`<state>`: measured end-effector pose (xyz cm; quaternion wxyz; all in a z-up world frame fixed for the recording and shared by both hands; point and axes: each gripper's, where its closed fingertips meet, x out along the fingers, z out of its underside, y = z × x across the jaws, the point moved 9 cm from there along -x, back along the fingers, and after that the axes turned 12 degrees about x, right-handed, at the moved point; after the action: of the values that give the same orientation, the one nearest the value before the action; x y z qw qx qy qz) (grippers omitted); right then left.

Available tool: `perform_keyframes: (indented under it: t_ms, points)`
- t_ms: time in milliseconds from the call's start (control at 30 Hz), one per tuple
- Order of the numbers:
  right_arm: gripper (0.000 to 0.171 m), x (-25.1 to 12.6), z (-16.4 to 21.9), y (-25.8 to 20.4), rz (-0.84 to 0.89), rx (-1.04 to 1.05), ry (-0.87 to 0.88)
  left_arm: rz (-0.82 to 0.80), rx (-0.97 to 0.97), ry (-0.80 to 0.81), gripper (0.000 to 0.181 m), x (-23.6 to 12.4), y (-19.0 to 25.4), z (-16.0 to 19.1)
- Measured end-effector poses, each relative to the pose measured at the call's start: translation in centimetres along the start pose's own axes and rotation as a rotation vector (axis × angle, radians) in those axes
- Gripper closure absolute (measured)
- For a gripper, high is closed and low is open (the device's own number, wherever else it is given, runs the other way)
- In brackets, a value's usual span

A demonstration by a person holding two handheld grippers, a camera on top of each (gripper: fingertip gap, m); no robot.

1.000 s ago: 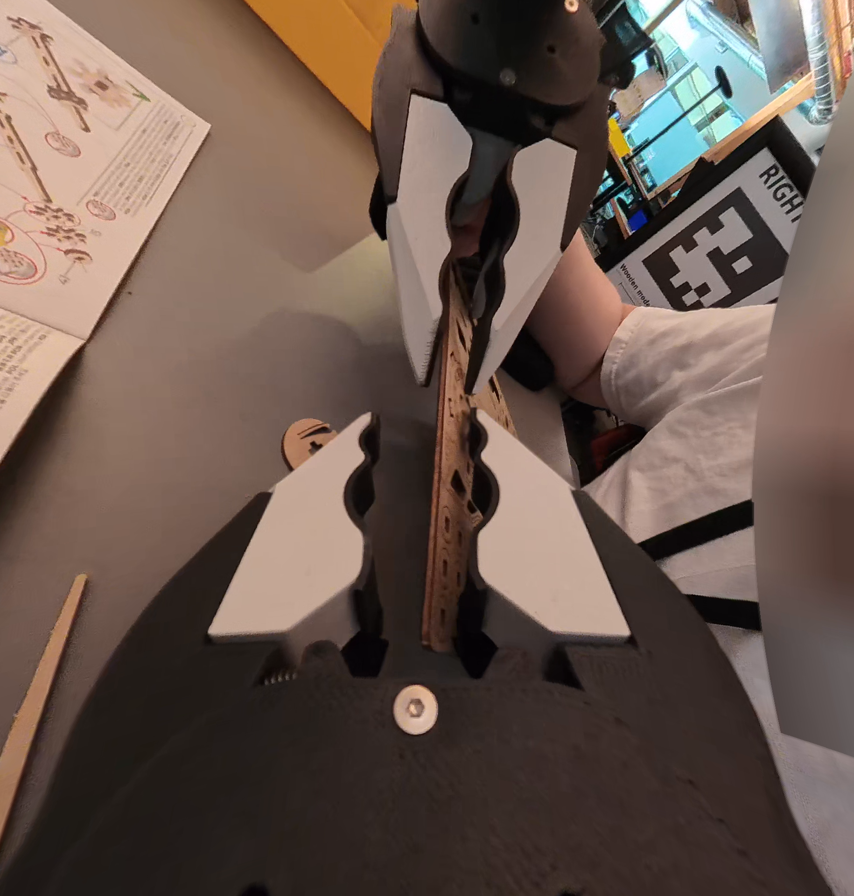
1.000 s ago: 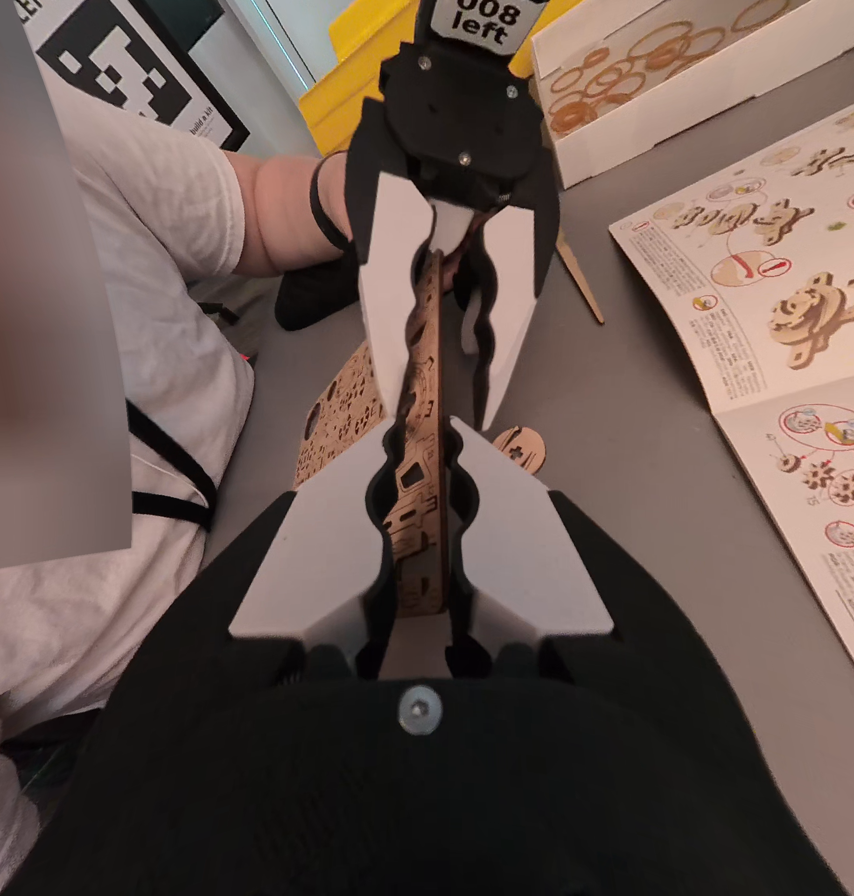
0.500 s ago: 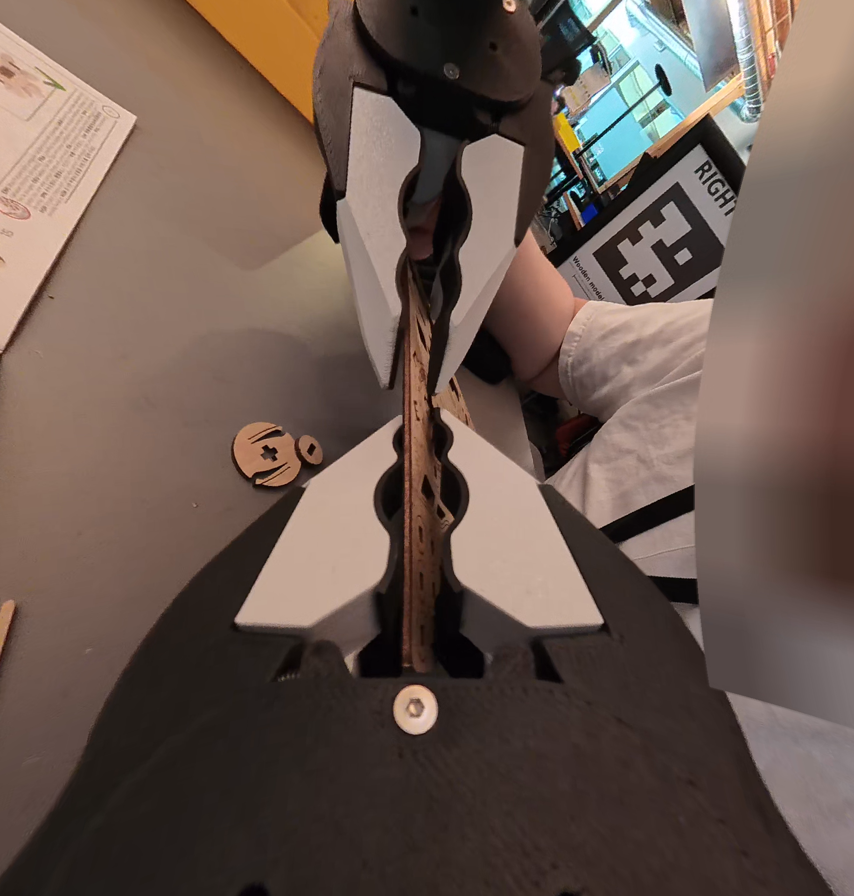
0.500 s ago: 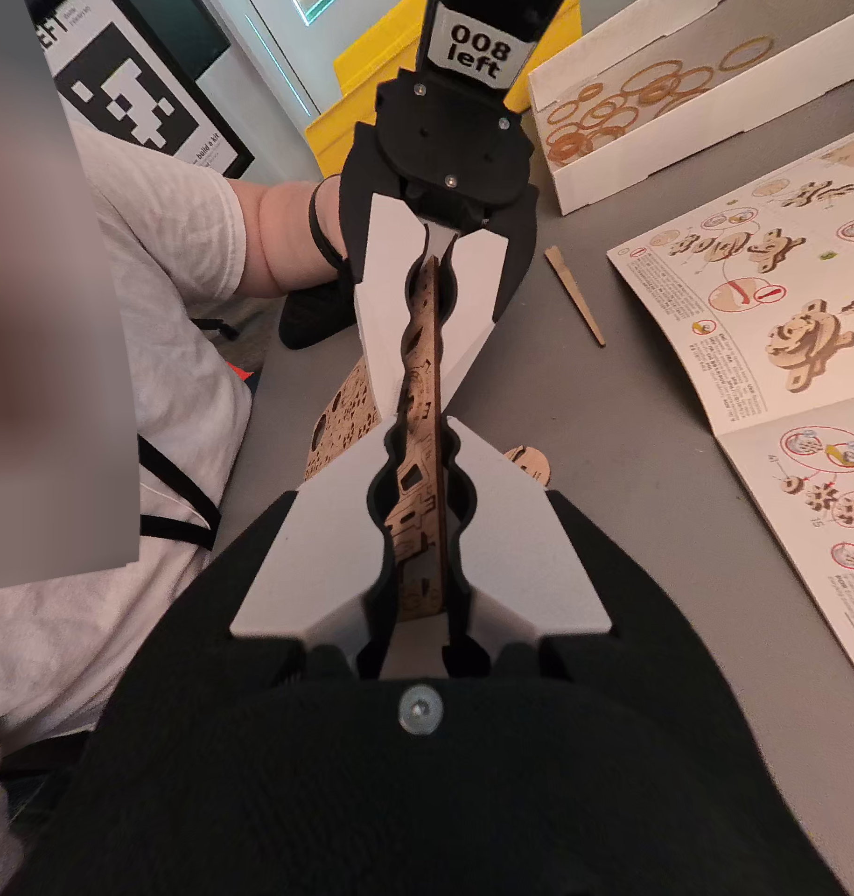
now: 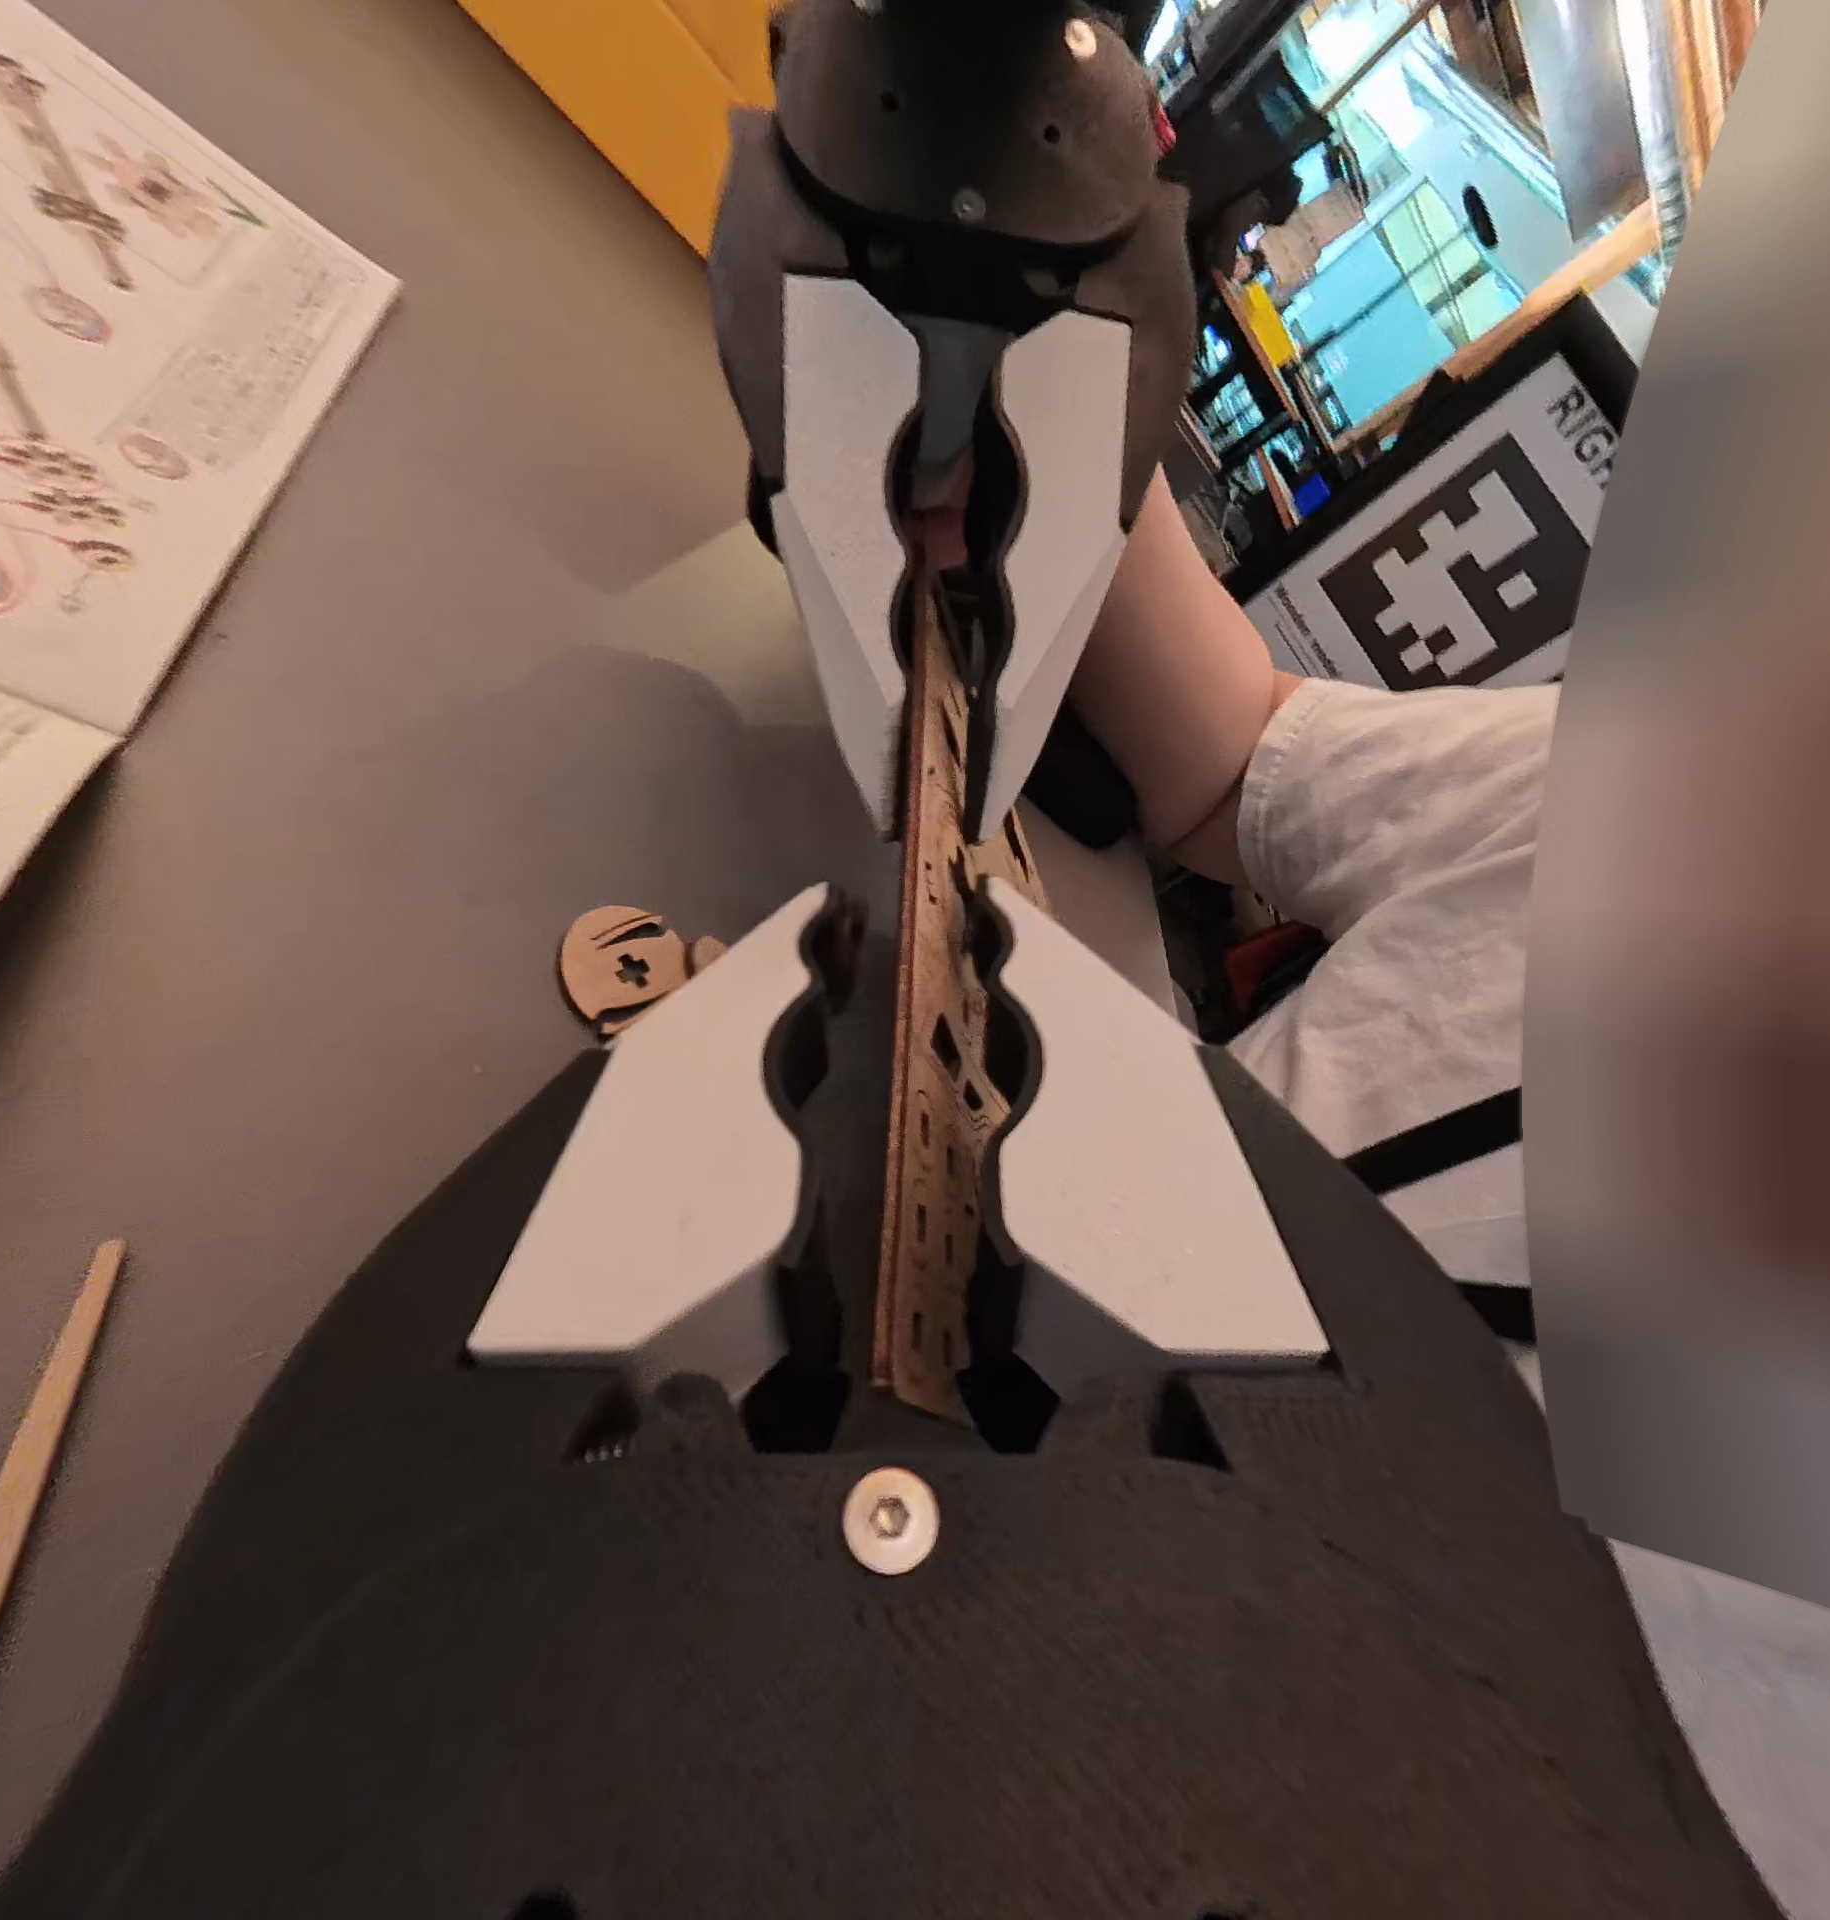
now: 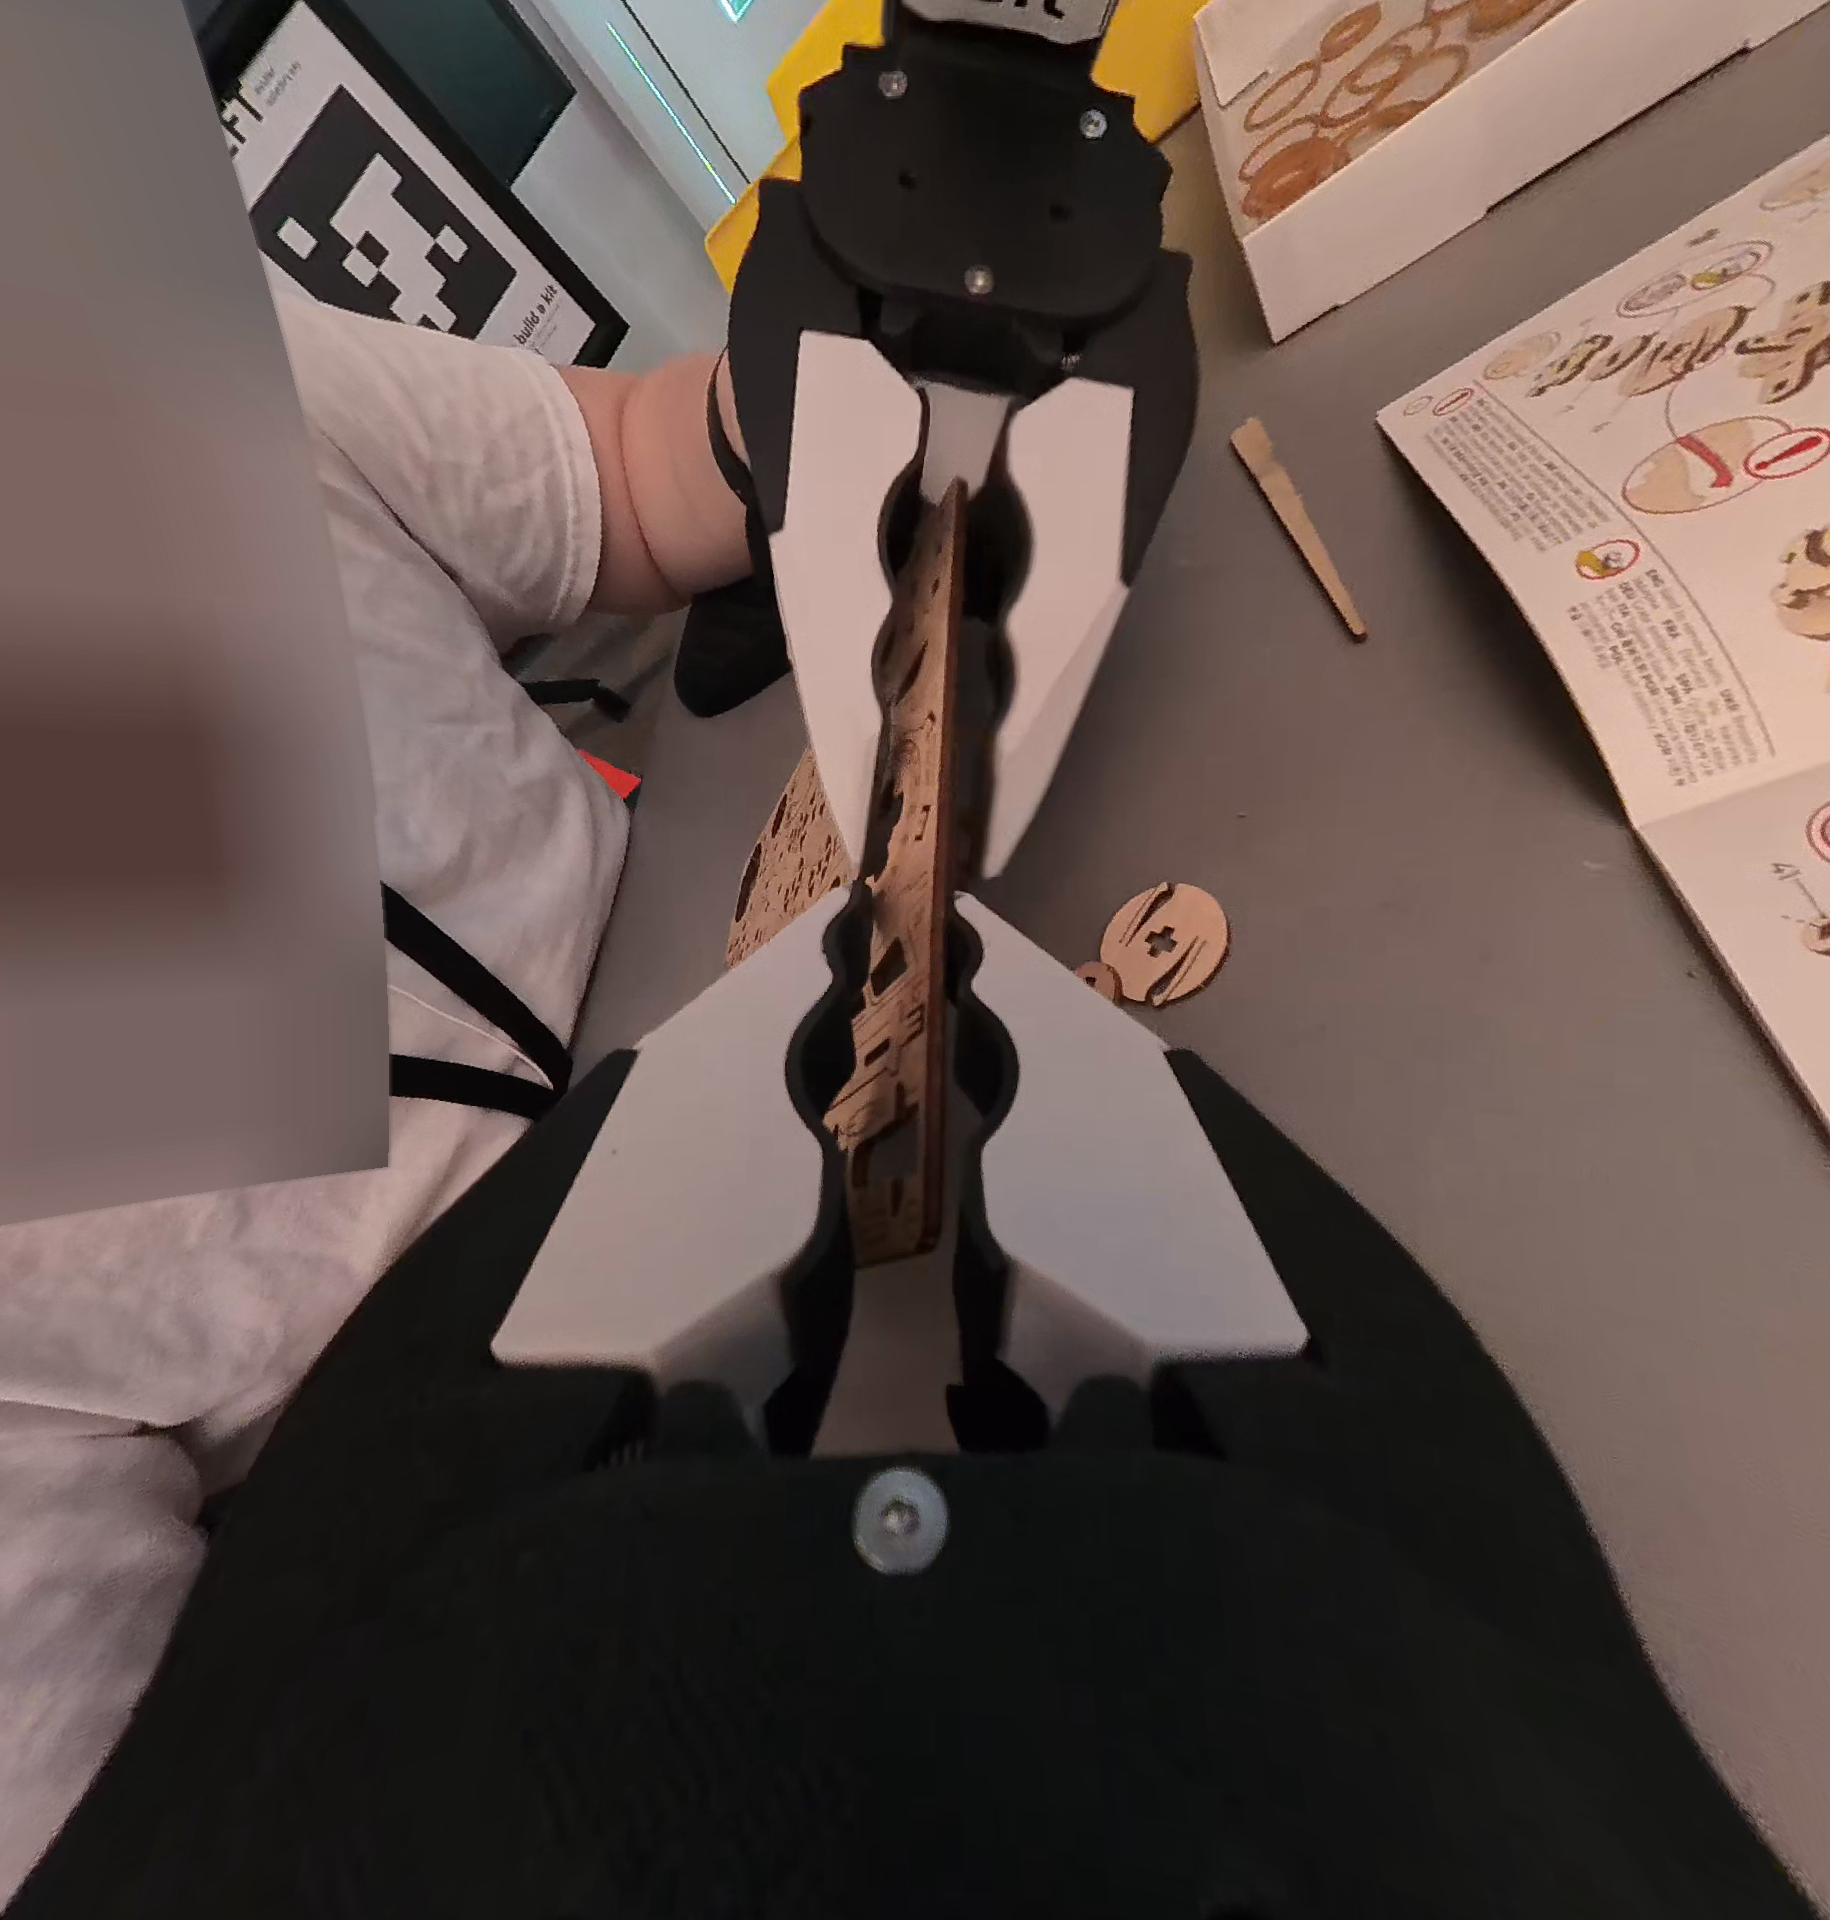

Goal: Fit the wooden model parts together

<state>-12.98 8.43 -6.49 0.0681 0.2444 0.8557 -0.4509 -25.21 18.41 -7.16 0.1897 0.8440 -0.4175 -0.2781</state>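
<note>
A thin laser-cut wooden sheet (image 5: 932,1143) stands on edge above the grey table, between both grippers. My left gripper (image 5: 906,894) is open. The sheet runs between its fingers, close to the right one, with a gap on the left. My right gripper (image 5: 934,831) faces it from the far side, shut on the sheet's other end. In the right wrist view the right gripper (image 6: 903,909) clamps the sheet (image 6: 911,1039), and the left gripper (image 6: 923,868) stands opposite with its jaws parted. A round wooden disc (image 5: 620,971) with a cross-shaped hole lies on the table just left of my left fingers.
An open instruction booklet (image 6: 1669,623) and a thin wooden stick (image 6: 1300,530) lie on the table. A white box of wooden rings (image 6: 1410,156) stands behind them. Another cut wooden sheet (image 6: 797,862) lies flat under the grippers. A person's arm (image 5: 1181,675) and white sleeve are at the table edge. Only a small space, under 4 cm, lies between the two pairs of fingers. My left tips are roughly 5 centimetres from the round wooden disc (image 5: 620,971). It turns up in the right wrist view (image 6: 1167,928) as well.
One second ago my left gripper was open, half a second ago it was closed on the sheet, and now its jaws have parted again. The right gripper has kept its grip throughout.
</note>
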Motion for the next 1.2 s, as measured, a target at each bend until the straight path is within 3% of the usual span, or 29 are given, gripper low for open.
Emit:
perform_keyframes:
  t_ms: [167,300,400,500,633,700,800,967,1200]
  points:
    - [0.161,-0.2,0.1,-0.1,-0.008,0.002,-0.008,0.011,-0.059,0.040,0.156,-0.7,-0.4,-0.3]
    - [0.161,-0.1,0.2,-0.1,-0.017,0.001,-0.019,0.003,-0.033,-0.031,0.152,-0.8,-0.4,0.0]
    - [0.161,0.2,0.1,-0.4,-0.031,-0.008,-0.014,0.118,-0.050,-0.086,0.177,-0.8,0.6,0.1]
    - [0.159,0.8,0.1,-1.0,-0.075,-0.035,-0.034,0.173,-0.084,-0.146,0.180,-0.9,1.4,0.3]
    - [0.143,0.8,0.4,-1.0,-0.086,-0.029,-0.054,0.152,-0.094,-0.168,0.180,-1.5,2.3,0.3]
    - [0.142,0.8,0.6,-0.8,-0.100,-0.005,-0.072,0.121,-0.098,-0.174,0.180,-2.4,2.9,0.6]
    - [0.142,1.2,0.8,-1.2,-0.126,-0.020,-0.106,0.094,-0.120,-0.171,0.180,-4.2,4.3,2.0]
    - [0.137,0.9,0.7,-0.9,-0.032,-0.085,-0.084,0.005,-0.230,-0.144,0.177,-7.3,5.9,6.0]
    - [0.138,1.6,1.3,-0.2,0.043,-0.085,-0.142,-0.006,-0.429,-0.162,0.168,-6.5,5.4,10.3]
